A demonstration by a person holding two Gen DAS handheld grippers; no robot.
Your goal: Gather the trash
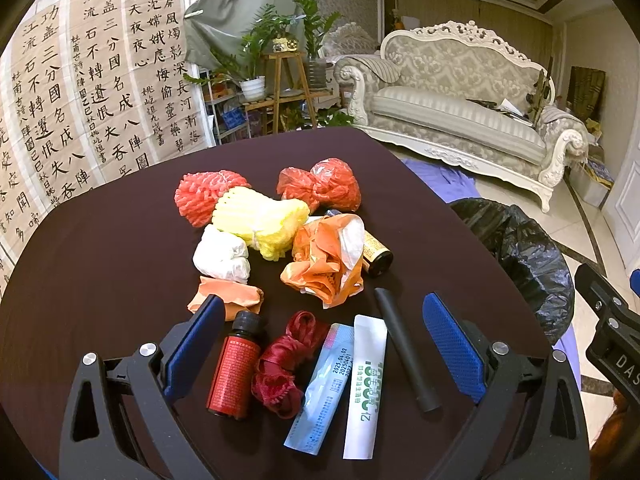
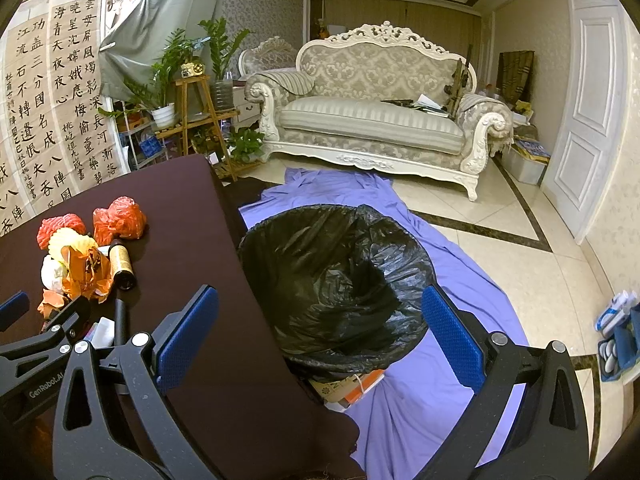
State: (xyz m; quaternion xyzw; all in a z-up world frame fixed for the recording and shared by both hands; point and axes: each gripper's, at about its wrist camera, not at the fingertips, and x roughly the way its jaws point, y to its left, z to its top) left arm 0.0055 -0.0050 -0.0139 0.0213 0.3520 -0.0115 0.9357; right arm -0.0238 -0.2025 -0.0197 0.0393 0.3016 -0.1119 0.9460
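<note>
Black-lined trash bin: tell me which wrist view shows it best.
The right wrist view. There the trash bin sits centred between the open fingers of the right gripper, its whole mouth and black liner visible beside the table. The left wrist view catches only part of it past the table's right edge.

Glossy crinkled black plastic bin liner; matt dark table; crumpled orange paper.

The dark brown table carries a heap of trash: red foam net, yellow foam net, red plastic bag, white paper wad, orange wrapper, red bottle, dark red ribbon, two sachets and black tube.
</note>
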